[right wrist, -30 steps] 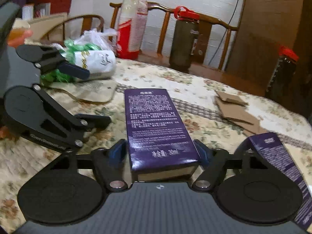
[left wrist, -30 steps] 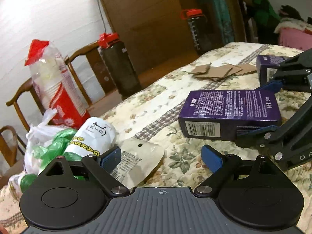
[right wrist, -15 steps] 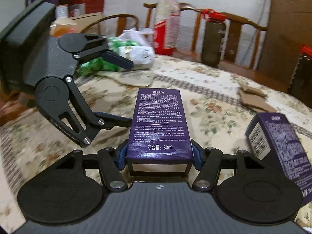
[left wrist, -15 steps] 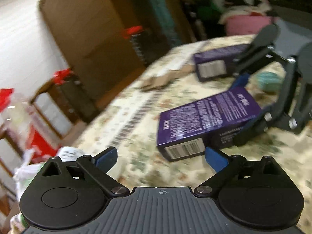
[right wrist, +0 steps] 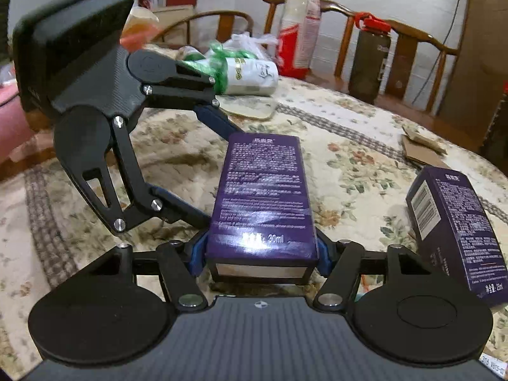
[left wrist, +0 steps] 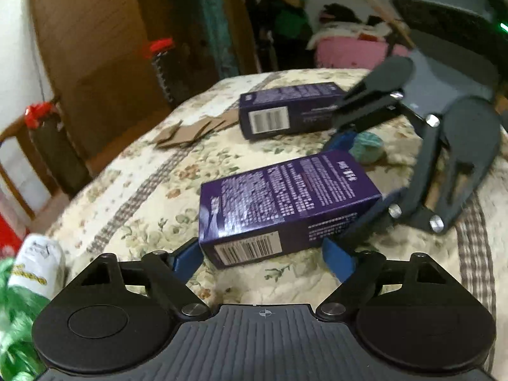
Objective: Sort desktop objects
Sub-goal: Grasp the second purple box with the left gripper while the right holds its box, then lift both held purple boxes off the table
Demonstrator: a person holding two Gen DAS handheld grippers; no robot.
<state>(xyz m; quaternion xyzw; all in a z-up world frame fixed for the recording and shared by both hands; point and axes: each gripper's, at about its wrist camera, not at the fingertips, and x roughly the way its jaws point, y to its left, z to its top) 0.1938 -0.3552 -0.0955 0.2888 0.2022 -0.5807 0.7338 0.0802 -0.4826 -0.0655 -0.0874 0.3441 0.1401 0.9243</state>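
Note:
A purple box (right wrist: 263, 197) lies on the floral tablecloth (right wrist: 349, 165). My right gripper (right wrist: 261, 254) is shut on its near end, blue pads against both long sides; its jaws are easing open a little. In the left wrist view the same purple box (left wrist: 285, 203) lies slantwise between the fingers of my left gripper (left wrist: 263, 262), barcode end towards me. The left jaws are closing, and the right pad stands off the box. From the right wrist view the left gripper (right wrist: 216, 171) straddles the box's far left corner. A second purple box (left wrist: 285, 111) lies farther back.
Cardboard scraps (left wrist: 190, 130) and a teal ball (left wrist: 368, 146) lie near the second box (right wrist: 457, 222). A white can (right wrist: 250, 76), green bags and a flat pouch (right wrist: 250, 108) sit at the table's far side. Wooden chairs (right wrist: 409, 35) and a dark bottle (right wrist: 368, 60) stand behind.
My left gripper swung from the bags and can over to the purple box, and its fingers now flank the barcode end. My right gripper closed on the box's other end and shifted right.

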